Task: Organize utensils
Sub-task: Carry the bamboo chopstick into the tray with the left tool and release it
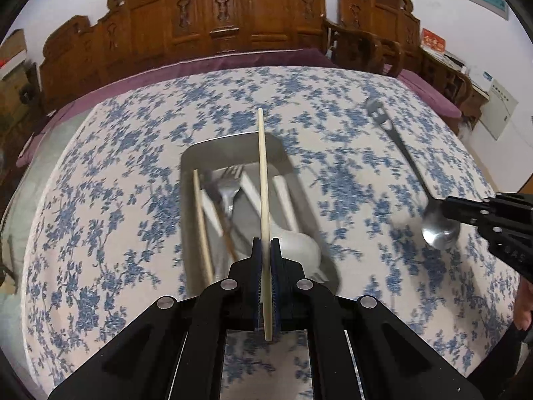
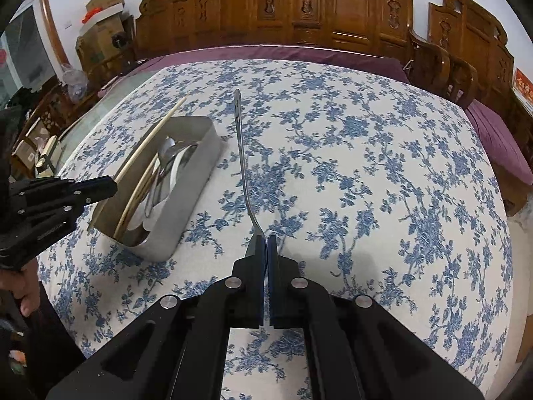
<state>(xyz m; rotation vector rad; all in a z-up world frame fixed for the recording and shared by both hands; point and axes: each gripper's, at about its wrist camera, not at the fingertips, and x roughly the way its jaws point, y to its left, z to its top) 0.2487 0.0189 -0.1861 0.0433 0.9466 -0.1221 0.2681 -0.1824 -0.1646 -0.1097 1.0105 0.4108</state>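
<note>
Flowered cloth covered the table (image 2: 366, 153). Dull metal tray (image 2: 186, 206) lay left of my right claw (image 2: 266, 243), directly under my left claw (image 1: 266, 246), its long axis running away from me. Left clamped a pale smooth chopstick (image 1: 263, 173) over the tray; right pinched the shiny steel spoon (image 1: 439, 230) at its bowl.

floral tablecloth (image 2: 366, 166) right of the metal tray (image 2: 186, 206) is left bare, so passage is allowed there. tray interior (image 1: 233, 220) is crowded by fork, white spoons and a chopstick. space above it is blocked by the held chopstick (image 1: 263, 173). far edge is walled by carved wooden chairs (image 2: 299, 10).
</note>
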